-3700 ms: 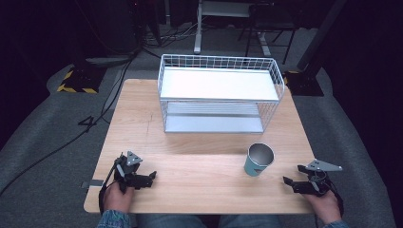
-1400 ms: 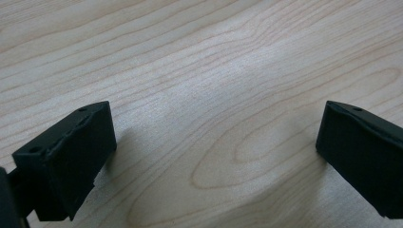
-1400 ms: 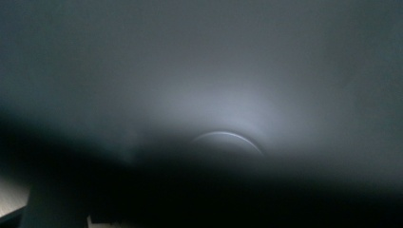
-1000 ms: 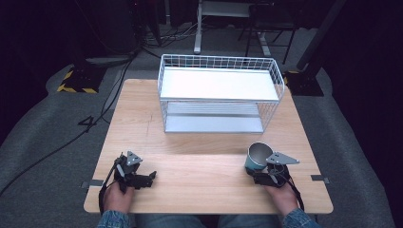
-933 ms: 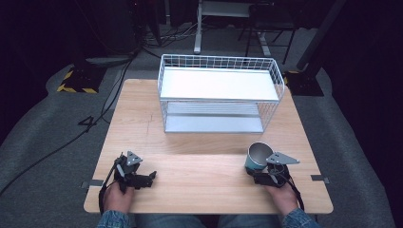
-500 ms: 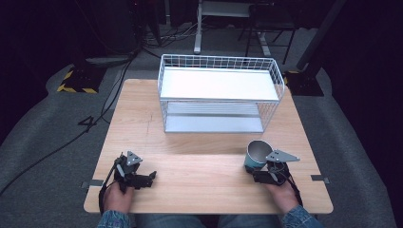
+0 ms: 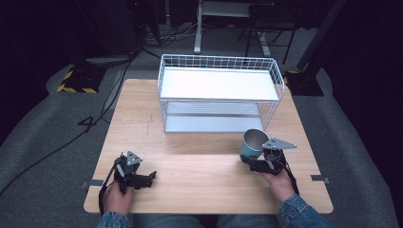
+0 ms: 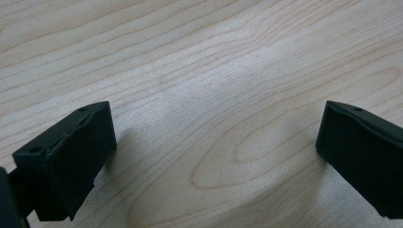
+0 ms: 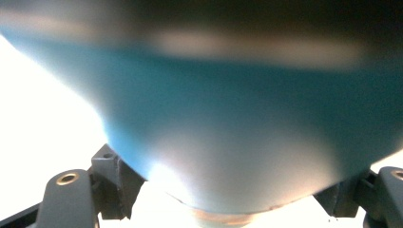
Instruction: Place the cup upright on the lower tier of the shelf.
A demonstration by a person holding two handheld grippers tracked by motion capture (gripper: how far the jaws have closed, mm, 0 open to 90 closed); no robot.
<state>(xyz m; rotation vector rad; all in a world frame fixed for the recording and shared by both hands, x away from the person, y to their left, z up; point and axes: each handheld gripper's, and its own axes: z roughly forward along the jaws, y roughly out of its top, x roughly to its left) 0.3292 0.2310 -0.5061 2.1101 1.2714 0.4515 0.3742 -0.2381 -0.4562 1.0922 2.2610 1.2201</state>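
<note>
A teal cup [image 7: 250, 144] with a metal-grey inside stands near the table's right front, tipped slightly. My right gripper [image 7: 252, 162] is shut on its lower part, a hand behind it. In the right gripper view the teal cup [image 9: 228, 118] is very close and blurred, and the jaws of the right gripper [image 9: 228, 202] sit on either side of its base. At the left front of the wooden table [image 7: 199, 183] lies my left gripper [image 7: 151, 176]. The left gripper [image 8: 214, 156] is open, its jaws wide apart over bare wood.
A white wire rack [image 7: 218, 85] with two shelves stands at the back middle of the table, just behind the cup. Dark floor with cables and stands surrounds the table. Bare wood lies between the two grippers.
The right gripper came in from the table's right edge to the cup. In the last half second the cup has shifted slightly left and up with it. The left gripper has stayed put.
</note>
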